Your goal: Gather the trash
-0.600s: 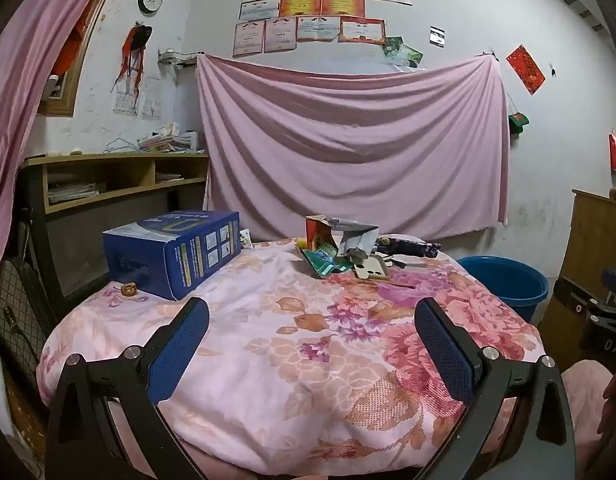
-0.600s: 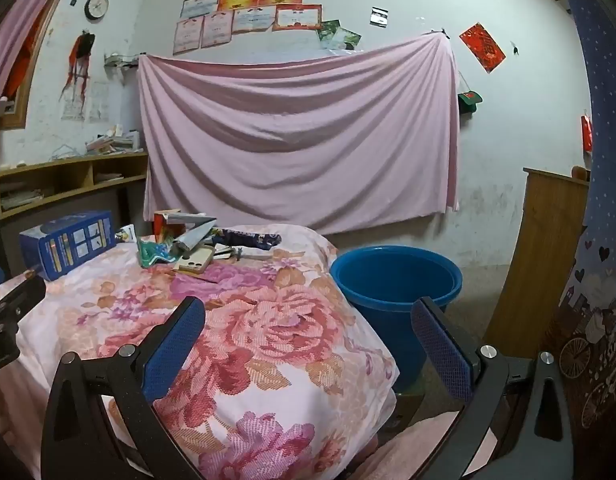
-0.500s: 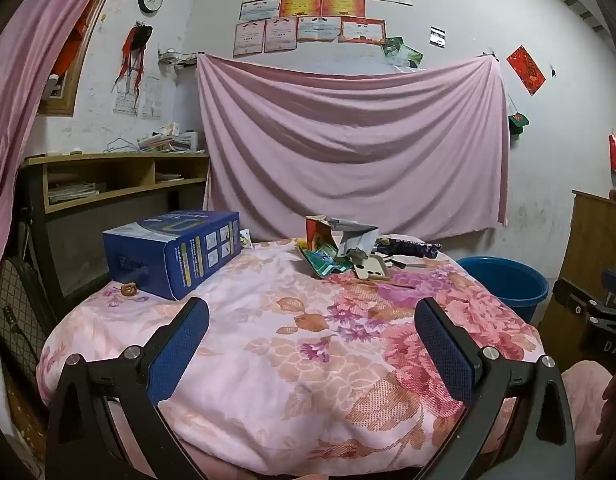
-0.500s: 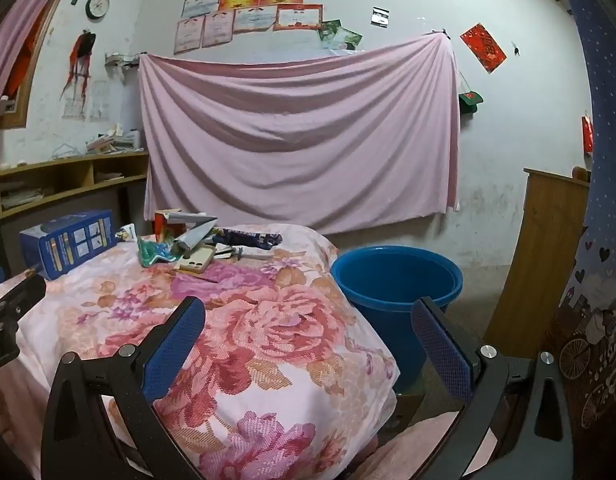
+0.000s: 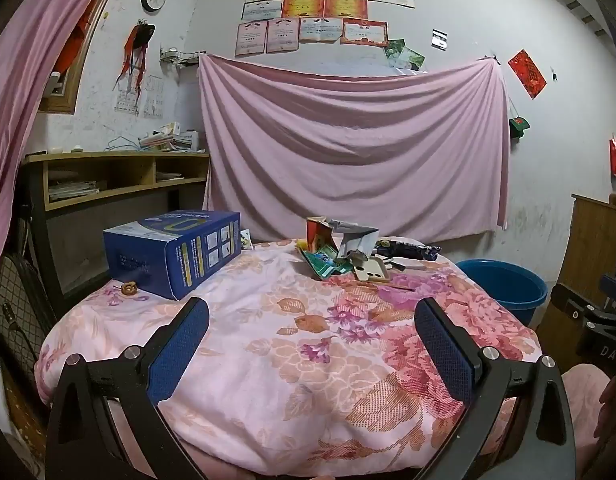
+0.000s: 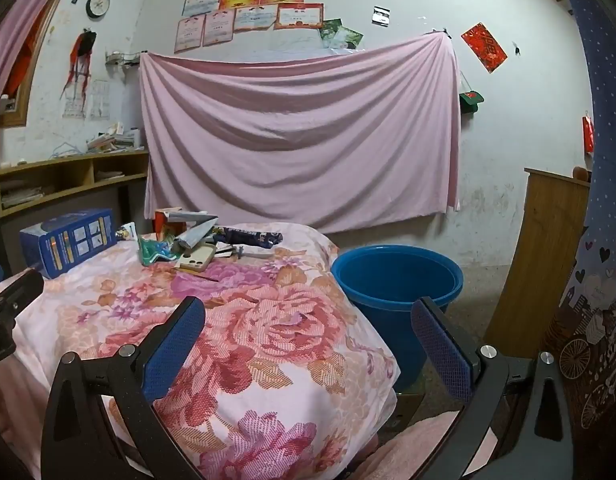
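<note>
The trash (image 5: 339, 254) sits in a heap at the far side of the table, well away from me: a torn red carton, a crumpled silver wrapper, a green packet, and next to them what looks like a phone case (image 5: 372, 271) and a dark folded thing I can't make out. None of it has been picked up as far as I can see, so I judge the job is only at its start. The blue bucket (image 6: 395, 280) stands on the floor just beside the table's right edge, and what I can see of its inside looks empty; that is where I would expect the trash to go. My left gripper (image 5: 311, 344) hangs over the near edge of the flowered tablecloth (image 5: 268, 340) with its fingers wide apart and nothing between them. My right gripper (image 6: 308, 344) is spread the same way, empty, facing the table's right corner with the bucket just beyond it. A big blue box (image 5: 176, 256) rests on the left part of the table, with a small brown thing (image 5: 129, 288) beside it; I can't tell whether either counts as trash. Everything is left to do: reach the heap, grip a piece, carry it over.
</note>
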